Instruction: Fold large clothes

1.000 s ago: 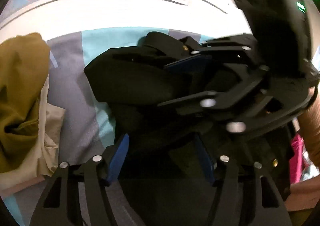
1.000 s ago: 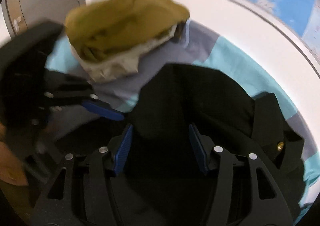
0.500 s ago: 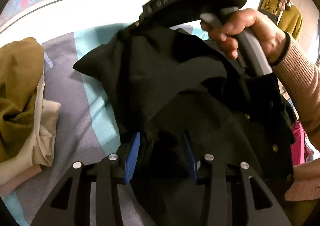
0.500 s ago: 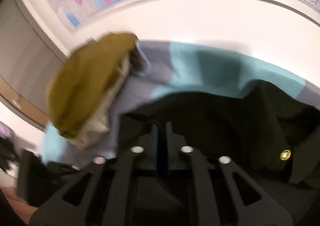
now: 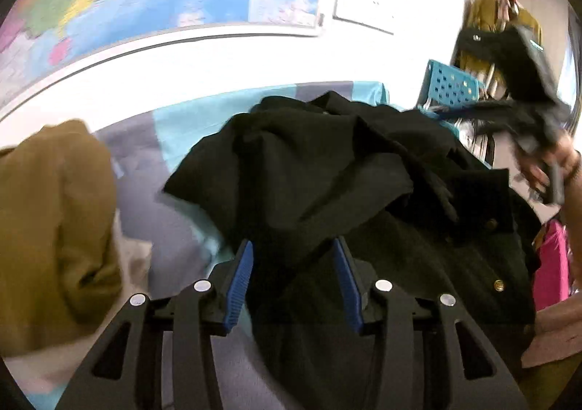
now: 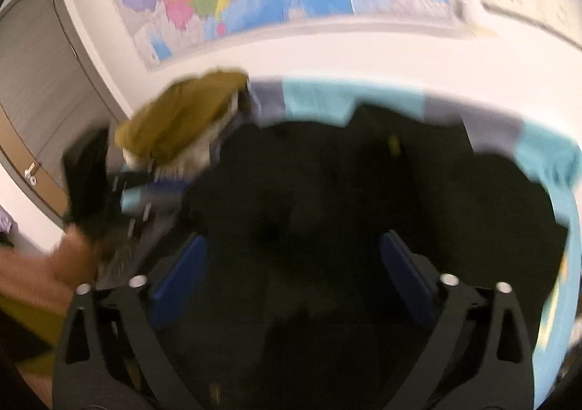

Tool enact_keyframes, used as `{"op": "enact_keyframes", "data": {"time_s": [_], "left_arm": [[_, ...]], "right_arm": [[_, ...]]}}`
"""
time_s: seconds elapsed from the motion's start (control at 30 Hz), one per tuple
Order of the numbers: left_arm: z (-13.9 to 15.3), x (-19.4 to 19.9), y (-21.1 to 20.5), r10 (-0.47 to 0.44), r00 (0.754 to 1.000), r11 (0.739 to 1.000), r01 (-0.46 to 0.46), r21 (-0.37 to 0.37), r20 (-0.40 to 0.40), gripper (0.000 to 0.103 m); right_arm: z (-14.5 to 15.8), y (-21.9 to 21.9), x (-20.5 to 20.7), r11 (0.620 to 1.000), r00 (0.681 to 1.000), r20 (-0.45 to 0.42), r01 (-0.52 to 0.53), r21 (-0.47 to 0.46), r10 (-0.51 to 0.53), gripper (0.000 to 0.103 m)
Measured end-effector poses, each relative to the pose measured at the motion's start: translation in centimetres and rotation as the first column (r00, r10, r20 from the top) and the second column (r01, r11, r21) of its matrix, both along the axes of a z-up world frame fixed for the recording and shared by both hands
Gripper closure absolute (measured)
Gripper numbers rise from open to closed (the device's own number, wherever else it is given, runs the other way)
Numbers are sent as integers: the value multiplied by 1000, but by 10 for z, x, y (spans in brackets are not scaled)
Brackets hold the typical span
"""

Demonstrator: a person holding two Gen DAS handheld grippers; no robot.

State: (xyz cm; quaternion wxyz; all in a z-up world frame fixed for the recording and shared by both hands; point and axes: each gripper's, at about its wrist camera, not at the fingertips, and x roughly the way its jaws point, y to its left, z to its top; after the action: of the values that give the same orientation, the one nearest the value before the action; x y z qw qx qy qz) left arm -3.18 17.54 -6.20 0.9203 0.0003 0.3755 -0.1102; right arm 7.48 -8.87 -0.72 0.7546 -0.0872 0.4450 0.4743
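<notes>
A: Where is the black jacket (image 5: 327, 184)?

B: It lies bunched on the grey and turquoise sheet (image 5: 178, 126), right in front of you, beside the mustard pile (image 5: 54, 221) on the left.

A: And your left gripper (image 5: 294, 279)?

B: Its jaws are partly apart and opening, with a fold of the jacket between the blue pads (image 5: 240, 279); the cloth looks pinched there, though I can't be sure.

A: The right gripper (image 6: 291, 275)?

B: Your jaws there are opening, spread wide above the jacket and holding nothing. That view is blurred. From the left camera, your hand (image 5: 545, 170) holds that gripper off to the right, clear of the cloth.
</notes>
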Motion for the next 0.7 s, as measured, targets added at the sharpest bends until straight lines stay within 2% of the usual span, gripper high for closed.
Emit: {"op": "enact_keyframes", "data": {"time_s": [0.1,0.17,0.23,0.27,0.3,0.37,0.43,0.47,0.57,0.63,0.7], "left_arm": [[-8,14,-14,-13,1000,999,14,50,-25,60],[-13,17,-19,-12,999,998,15,65,-38,60],[-17,21,-22,8,999,996,-3,90,-51,60],[-19,23,-22,22,998,995,-16,102,-58,61],[-21,25,-21,32,998,994,-25,108,-62,64],[-20,23,-18,46,997,994,-40,106,-58,69],[-18,23,-17,51,997,994,-45,103,-55,70],[-17,22,-16,54,997,994,-48,100,-57,70],[-18,21,-17,62,996,993,-55,101,-69,70],[-21,21,-22,63,995,992,-54,118,-77,69],[-22,19,-28,54,996,988,-42,150,-75,63]], "right_arm": [[-22,-17,-33,995,1000,23,-16,-101,18,6],[-38,-24,-42,991,1000,-2,-13,-130,13,6],[-44,-35,-43,994,1000,-17,-9,-105,7,31],[-41,-42,-40,998,1000,-21,-4,-68,2,65],[-34,-49,-35,1000,1000,-28,9,-16,-10,81],[-13,-65,-17,994,997,-17,77,78,-76,95],[11,-93,15,960,983,-38,183,214,-179,96],[17,-103,29,944,977,-51,215,252,-209,96],[17,-132,75,902,944,-68,329,280,-323,96],[-3,-147,95,888,931,-160,362,283,-328,90],[-29,-154,106,882,909,-244,397,253,-339,63]]}}
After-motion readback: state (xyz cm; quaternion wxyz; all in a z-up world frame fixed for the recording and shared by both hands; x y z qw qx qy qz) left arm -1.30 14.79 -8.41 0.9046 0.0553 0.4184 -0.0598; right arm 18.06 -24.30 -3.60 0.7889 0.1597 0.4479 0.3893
